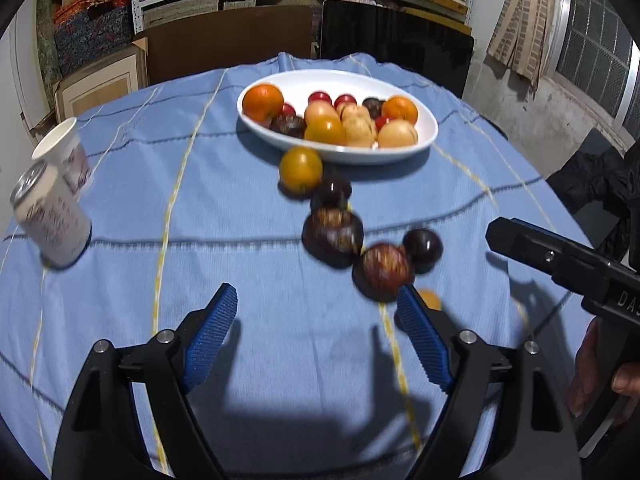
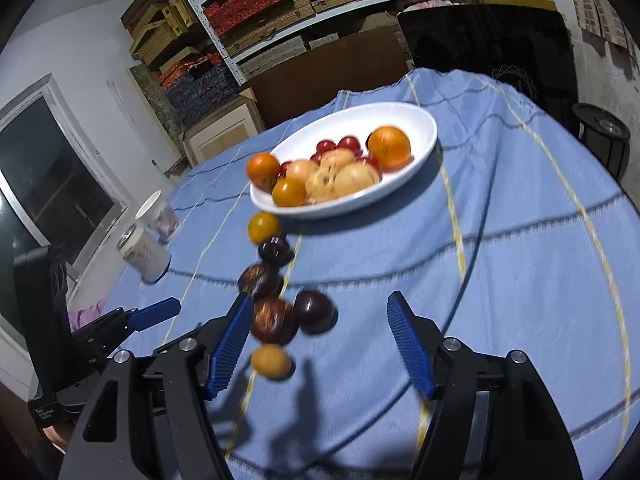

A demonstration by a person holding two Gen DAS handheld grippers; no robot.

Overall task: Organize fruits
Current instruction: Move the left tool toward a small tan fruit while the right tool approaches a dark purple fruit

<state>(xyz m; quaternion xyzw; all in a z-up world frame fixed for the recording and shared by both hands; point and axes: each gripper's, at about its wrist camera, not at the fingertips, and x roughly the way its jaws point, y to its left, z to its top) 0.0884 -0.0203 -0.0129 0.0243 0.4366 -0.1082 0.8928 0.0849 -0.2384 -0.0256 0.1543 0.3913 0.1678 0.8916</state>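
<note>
- Blue cloth (image 1: 248, 280) with yellow and dark stripes is covering the table across both views.
- White oval bowl (image 1: 424, 120) is sitting in the upper centre of the left wrist view and is holding oranges, pale yellow fruits, small red fruits and at least 2 dark ones; the same bowl (image 2: 400, 114) is showing in the upper centre of the right wrist view.
- Loose fruits are lying on the cloth in a line running from the bowl toward the lower frame: 1 yellow-orange fruit (image 1: 300, 169) just below the bowl rim, then 4 dark purple fruits (image 1: 333, 235), then 1 small orange fruit (image 2: 271, 361) at the near end.
- Left gripper (image 1: 316, 340) is sitting in the lower centre of its view with its jaws standing wide apart and nothing between them; its right pad is showing just beside the nearest dark fruit.
- Right gripper (image 2: 320, 344) is likewise standing spread wide and holding nothing; the small orange fruit and 2 dark fruits are appearing between its pads toward the left one, though contact cannot be judged.
- White can (image 1: 52, 220) and a paper cup (image 1: 66, 152) are standing at the left edge of the left wrist view, well apart from the fruit.
- Motion blur is softening the fruit outlines in both views.
</note>
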